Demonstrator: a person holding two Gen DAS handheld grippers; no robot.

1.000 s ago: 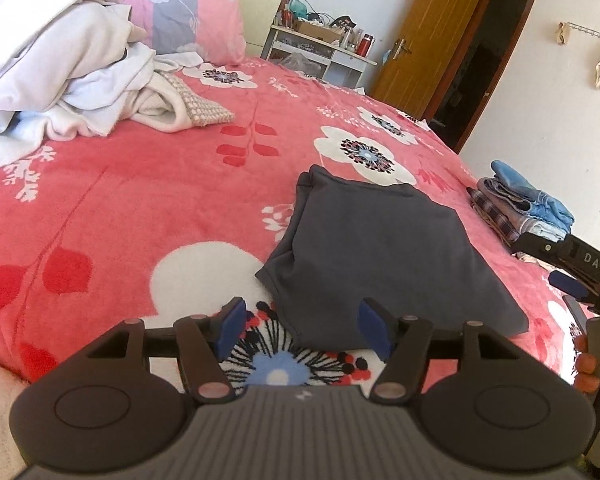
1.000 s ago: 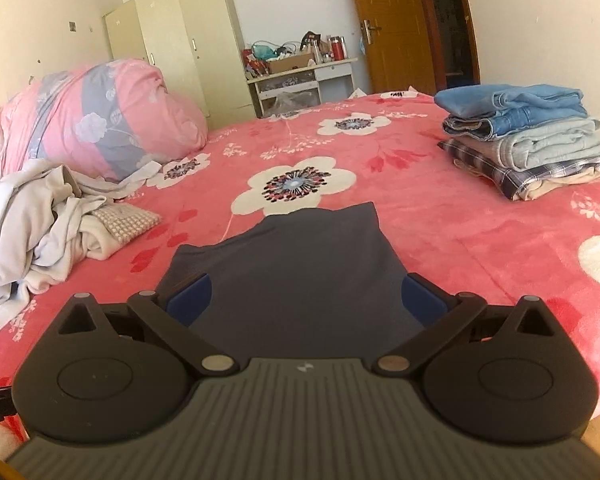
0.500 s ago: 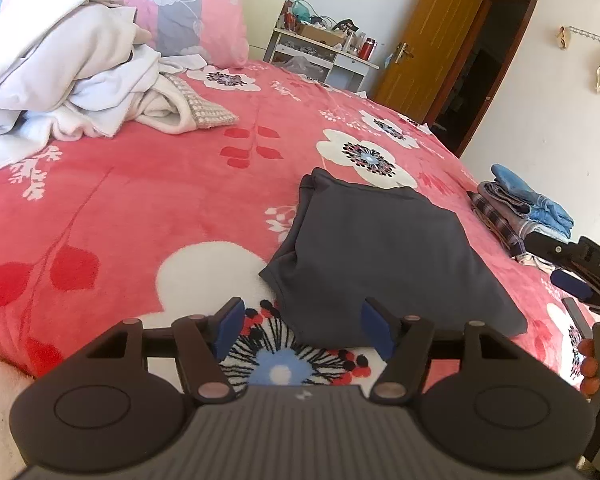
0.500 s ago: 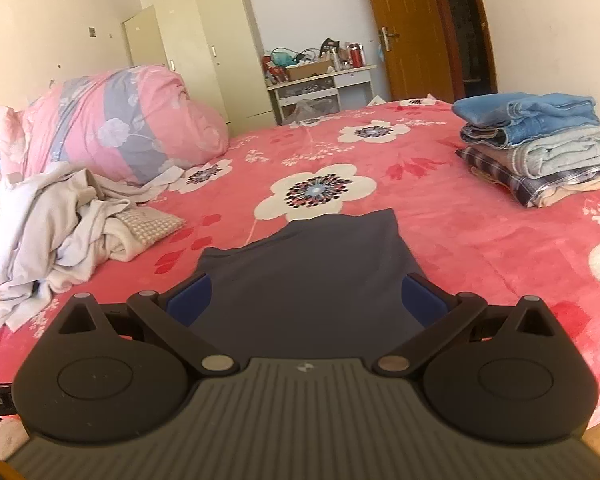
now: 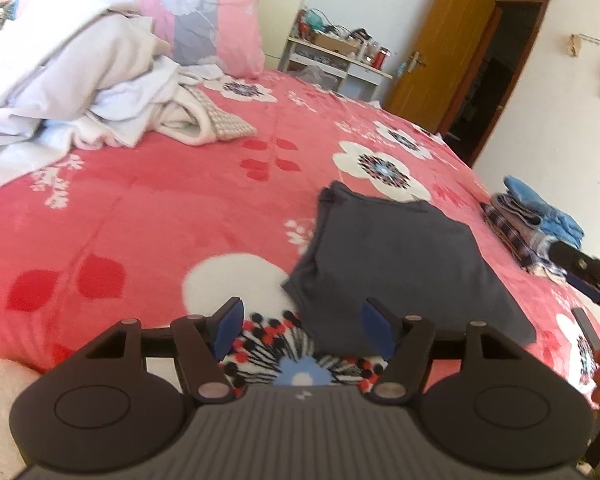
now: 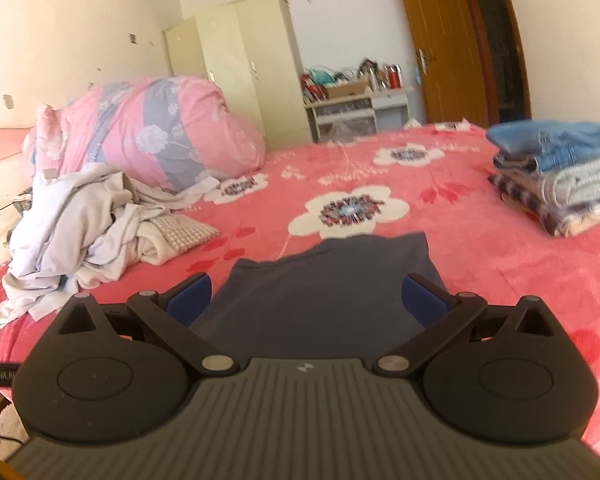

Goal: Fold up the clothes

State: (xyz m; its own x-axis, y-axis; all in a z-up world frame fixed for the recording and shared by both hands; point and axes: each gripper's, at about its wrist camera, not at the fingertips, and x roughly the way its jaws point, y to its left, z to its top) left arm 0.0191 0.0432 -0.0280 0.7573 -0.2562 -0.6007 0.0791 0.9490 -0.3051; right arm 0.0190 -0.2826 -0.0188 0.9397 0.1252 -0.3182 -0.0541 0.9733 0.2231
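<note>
A folded dark shirt (image 5: 404, 256) lies flat near the bed's (image 5: 160, 208) front edge. Left gripper (image 5: 302, 330) and right gripper (image 6: 307, 300) hover with jaws spread, empty.

One bed (image 6: 480, 248) — on it one folded dark garment (image 6: 332, 280), one stack (image 6: 560, 184) of folded clothes, one loose heap (image 6: 84, 236) of pale laundry and one rolled pink quilt (image 6: 160, 136). How many pieces the stack or the heap holds cannot be counted. Two claws: left claw (image 5: 302, 330), right claw (image 6: 308, 300) — two blue pads each. One wardrobe (image 6: 236, 76), one cluttered desk (image 6: 356, 108), one wooden door (image 6: 444, 44).
</note>
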